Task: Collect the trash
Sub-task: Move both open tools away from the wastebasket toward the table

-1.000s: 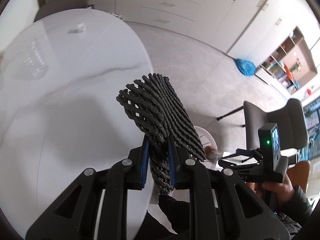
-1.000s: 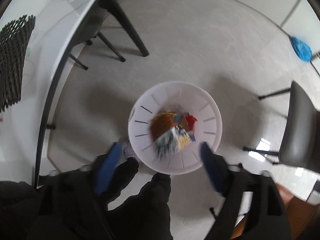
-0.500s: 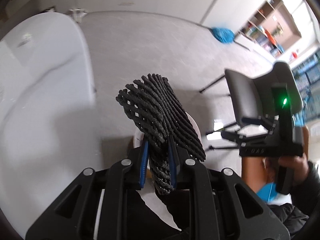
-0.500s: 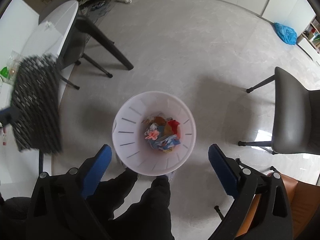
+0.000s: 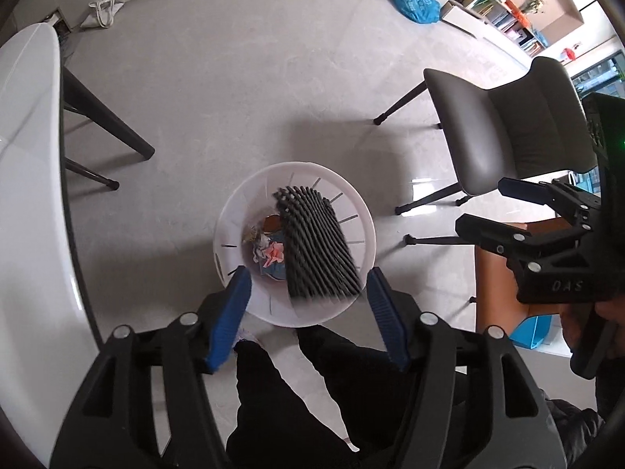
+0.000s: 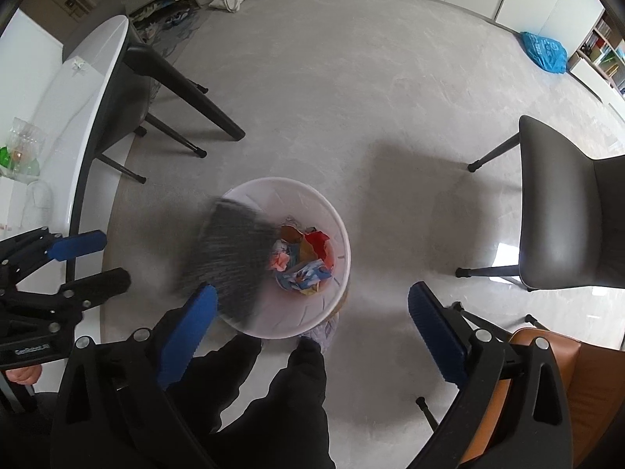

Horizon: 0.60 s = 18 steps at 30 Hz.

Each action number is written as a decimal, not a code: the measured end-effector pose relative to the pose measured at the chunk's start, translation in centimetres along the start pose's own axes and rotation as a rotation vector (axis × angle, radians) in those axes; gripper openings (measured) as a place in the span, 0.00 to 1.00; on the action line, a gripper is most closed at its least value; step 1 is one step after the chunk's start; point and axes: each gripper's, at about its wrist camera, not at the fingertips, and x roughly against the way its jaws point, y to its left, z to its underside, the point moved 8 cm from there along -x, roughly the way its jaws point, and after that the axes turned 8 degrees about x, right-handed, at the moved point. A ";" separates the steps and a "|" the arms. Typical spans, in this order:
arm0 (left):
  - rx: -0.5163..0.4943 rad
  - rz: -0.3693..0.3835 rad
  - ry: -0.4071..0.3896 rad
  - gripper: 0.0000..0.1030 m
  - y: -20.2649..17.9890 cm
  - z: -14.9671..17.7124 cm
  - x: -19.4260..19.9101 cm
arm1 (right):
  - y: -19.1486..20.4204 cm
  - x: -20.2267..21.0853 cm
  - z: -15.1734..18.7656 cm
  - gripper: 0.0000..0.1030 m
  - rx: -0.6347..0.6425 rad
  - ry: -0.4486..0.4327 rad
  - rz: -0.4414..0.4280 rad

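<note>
A black foam net sleeve [image 5: 316,242] is loose in the air over the white trash bin [image 5: 363,230], free of my fingers. In the right wrist view the sleeve [image 6: 230,262] is blurred over the bin's [image 6: 336,222] left side. Colourful wrappers [image 6: 304,258] lie in the bin. My left gripper [image 5: 306,312] is open and empty above the bin. My right gripper [image 6: 312,328] is open and empty, also above the bin. Each gripper shows in the other's view, right [image 5: 504,207] and left [image 6: 93,262].
A white marble table [image 5: 27,148] with dark legs stands to the left; glasses [image 6: 21,144] sit on it. A grey chair [image 5: 508,133] stands to the right, a brown seat [image 6: 547,355] near it. A blue bag [image 5: 416,2] lies far off. My legs [image 5: 293,402] are below the bin.
My left gripper swung from over the table to above the bin, opened and let go of the net sleeve, which now drops toward the bin. The right gripper stayed open over the bin.
</note>
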 end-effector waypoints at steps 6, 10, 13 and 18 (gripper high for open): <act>-0.014 -0.015 -0.023 0.74 -0.5 -0.2 0.4 | 0.0 0.1 0.0 0.95 -0.007 -0.002 -0.005; -0.001 -0.039 -0.048 0.83 -0.1 -0.1 1.5 | 0.4 0.2 -0.2 0.95 -0.002 -0.009 -0.008; 0.032 -0.058 -0.087 0.88 0.7 -0.4 2.7 | 0.9 0.4 -0.5 0.95 0.007 -0.017 -0.010; 0.119 -0.094 -0.171 0.92 2.9 -0.7 6.1 | 2.1 0.9 -1.1 0.95 0.026 -0.041 -0.017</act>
